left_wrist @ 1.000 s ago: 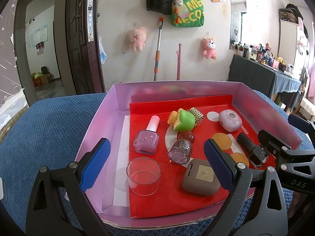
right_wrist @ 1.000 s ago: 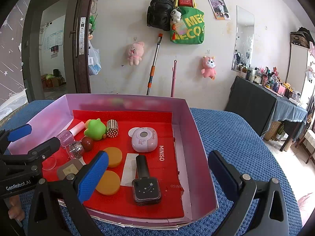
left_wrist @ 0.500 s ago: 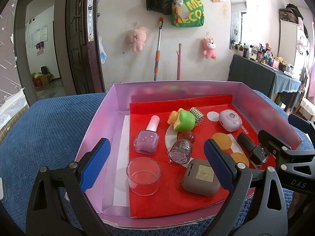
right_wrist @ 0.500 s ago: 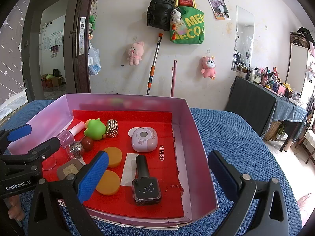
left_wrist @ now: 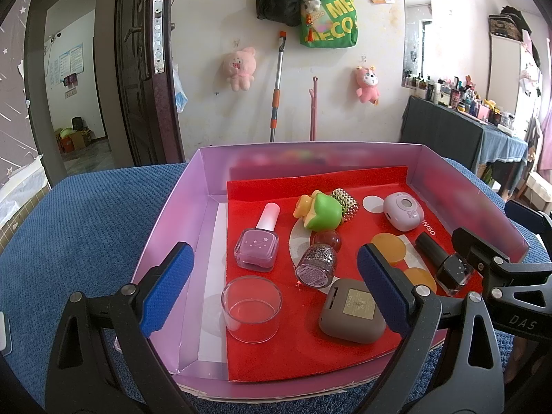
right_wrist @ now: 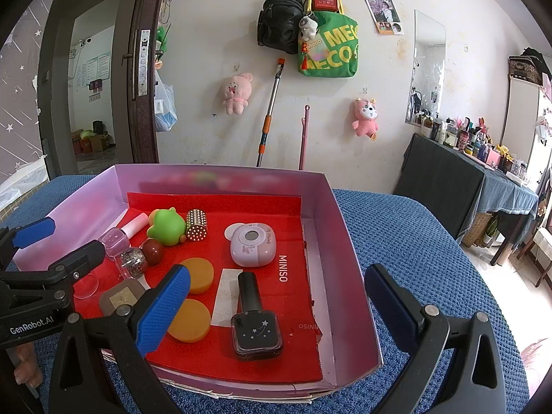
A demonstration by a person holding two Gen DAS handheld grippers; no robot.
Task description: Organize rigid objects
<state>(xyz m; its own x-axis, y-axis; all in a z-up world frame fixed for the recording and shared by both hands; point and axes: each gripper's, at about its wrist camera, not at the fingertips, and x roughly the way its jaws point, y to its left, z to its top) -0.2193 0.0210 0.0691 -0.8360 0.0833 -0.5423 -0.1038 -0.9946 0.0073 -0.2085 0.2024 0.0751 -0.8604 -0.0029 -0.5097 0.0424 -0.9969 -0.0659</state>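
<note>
While both tongs gape wide and hold nothing: black bottle between the right pair's fingers.

Scuffed white wall, dark door

black polish bottle flat | glass cup upright, seemingly empty

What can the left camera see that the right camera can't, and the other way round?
Only the left wrist view shows the whole clear cup and the brown case's full top. Only the right wrist view shows the MINISO lettering complete and a bare fingertip at the lower edge. Both show the pink box, green toy, black bottle and both open grippers.
</note>
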